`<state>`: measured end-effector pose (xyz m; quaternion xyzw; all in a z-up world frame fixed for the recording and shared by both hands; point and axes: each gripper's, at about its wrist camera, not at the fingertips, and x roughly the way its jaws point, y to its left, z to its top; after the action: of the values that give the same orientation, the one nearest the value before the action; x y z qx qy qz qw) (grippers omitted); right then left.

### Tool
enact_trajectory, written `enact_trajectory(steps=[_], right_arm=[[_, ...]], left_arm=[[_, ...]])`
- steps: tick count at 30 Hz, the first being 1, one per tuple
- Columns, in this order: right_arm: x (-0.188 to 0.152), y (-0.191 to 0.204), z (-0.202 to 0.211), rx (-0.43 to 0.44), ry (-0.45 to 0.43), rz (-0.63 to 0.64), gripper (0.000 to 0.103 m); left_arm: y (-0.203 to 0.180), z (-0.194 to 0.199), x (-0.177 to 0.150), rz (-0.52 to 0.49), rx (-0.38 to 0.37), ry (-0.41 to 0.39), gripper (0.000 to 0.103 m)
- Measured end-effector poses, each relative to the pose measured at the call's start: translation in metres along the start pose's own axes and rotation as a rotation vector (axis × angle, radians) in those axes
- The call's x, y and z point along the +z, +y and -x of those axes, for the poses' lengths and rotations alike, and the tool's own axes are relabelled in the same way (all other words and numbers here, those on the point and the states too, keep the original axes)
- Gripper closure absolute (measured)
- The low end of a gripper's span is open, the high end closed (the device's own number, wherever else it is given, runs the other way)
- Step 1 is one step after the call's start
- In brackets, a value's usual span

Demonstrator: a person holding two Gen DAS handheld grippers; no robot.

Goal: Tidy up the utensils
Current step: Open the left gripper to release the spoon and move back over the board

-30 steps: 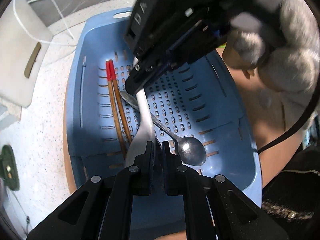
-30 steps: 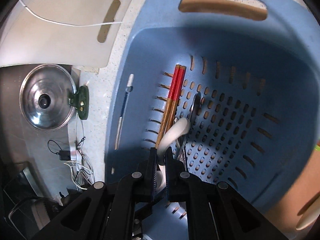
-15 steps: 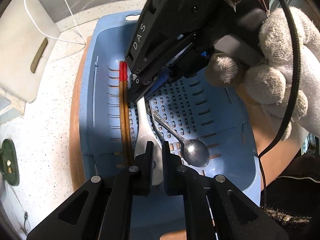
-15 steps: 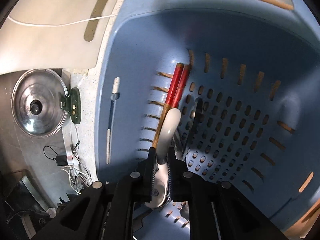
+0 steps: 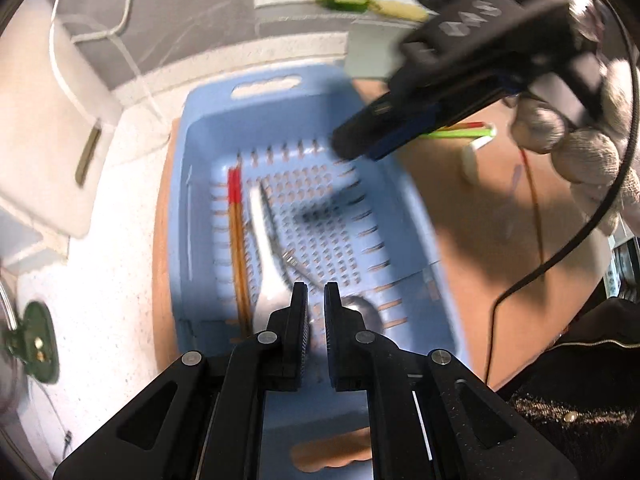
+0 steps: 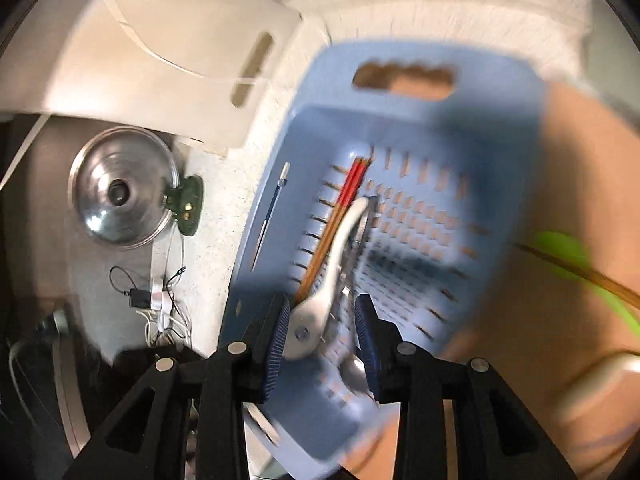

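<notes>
A blue perforated basket (image 5: 404, 216) holds red-tipped chopsticks (image 5: 236, 240), a white spoon (image 5: 264, 256) and a metal spoon (image 5: 360, 316). My left gripper (image 5: 316, 294) hovers shut over the basket's near end, with nothing between its fingers. My right gripper (image 6: 322, 316) hangs above the basket, its jaws opening. The white spoon (image 6: 340, 248) lies in the basket below the gap, clear of the blue pads (image 6: 280, 324). In the left wrist view the right gripper (image 5: 352, 148) is up at the basket's right rim, held by a gloved hand (image 5: 580, 148).
The basket rests on a wooden board (image 5: 480, 220), where green-tipped chopsticks (image 5: 460, 132) and another white spoon (image 5: 472, 156) lie. On the speckled counter to the left are a white cutting board (image 6: 180, 60), a metal pot lid (image 6: 120, 196) and loose cables (image 6: 160, 304).
The right gripper let go of the white spoon's handle and lifted up and to the right. The left gripper also rose; the white spoon now lies in the basket.
</notes>
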<state>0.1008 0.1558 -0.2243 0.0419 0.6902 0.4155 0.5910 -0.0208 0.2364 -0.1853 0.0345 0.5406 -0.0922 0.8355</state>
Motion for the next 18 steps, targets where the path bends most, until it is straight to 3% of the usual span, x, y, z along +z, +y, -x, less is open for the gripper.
enact_trajectory(steps=[5, 10, 18], right_arm=[[-0.028, -0.034, 0.072, -0.024, -0.146, 0.0, 0.061], [-0.066, -0.078, 0.132, -0.155, -0.287, -0.015, 0.059], [-0.118, -0.138, 0.18, -0.278, -0.388, -0.071, 0.057]], left_arm=[[-0.029, 0.012, 0.018, -0.04, -0.035, -0.049, 0.086], [-0.067, 0.009, 0.033, -0.096, -0.078, -0.068, 0.086], [-0.111, -0.025, 0.054, -0.17, -0.137, -0.036, 0.086]])
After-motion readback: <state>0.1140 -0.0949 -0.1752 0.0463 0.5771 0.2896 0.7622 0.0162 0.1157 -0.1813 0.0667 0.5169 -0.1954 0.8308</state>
